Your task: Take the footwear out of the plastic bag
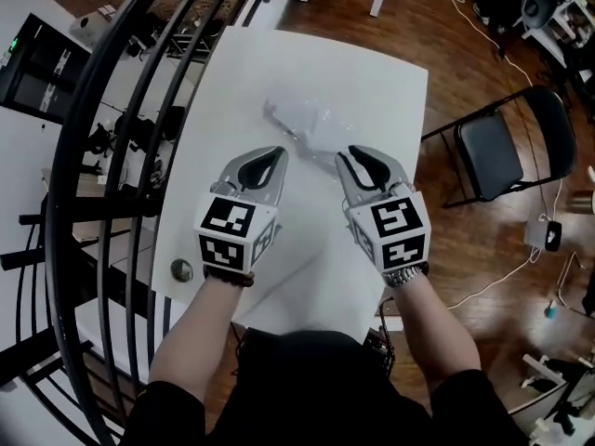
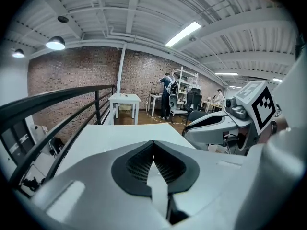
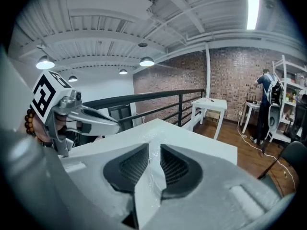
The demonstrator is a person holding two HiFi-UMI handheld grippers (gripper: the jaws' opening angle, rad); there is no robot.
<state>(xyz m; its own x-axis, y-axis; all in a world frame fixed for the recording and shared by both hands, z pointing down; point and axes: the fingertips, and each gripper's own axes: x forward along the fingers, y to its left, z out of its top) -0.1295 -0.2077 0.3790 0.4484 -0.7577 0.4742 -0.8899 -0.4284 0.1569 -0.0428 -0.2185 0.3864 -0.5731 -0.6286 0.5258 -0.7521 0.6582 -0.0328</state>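
Left tongs (image 1: 279, 153): pressed together at the tips with nothing between them, held over the near half of the bench (image 1: 372, 91).
Right tongs (image 1: 343, 156): closed to a narrow slit on a thin, glossy fold of clear film, at the near end of the plastic bag (image 1: 299, 121).
Plastic bag: crumpled and clear, lying on the far half of the bench just ahead of both tongs. Its near tail runs down toward the right tongs.
Footwear: cannot be made out inside the crumpled film.
Tongs to each other: side by side, apart, tips pointing away from the person toward the bag.
Small round object (image 1: 181, 269): on the bench's near left edge, well apart from the bag.
Black railing (image 1: 102, 156): curves along the bench's left side.
Folding chair (image 1: 493, 151): on the wooden floor to the bench's right.
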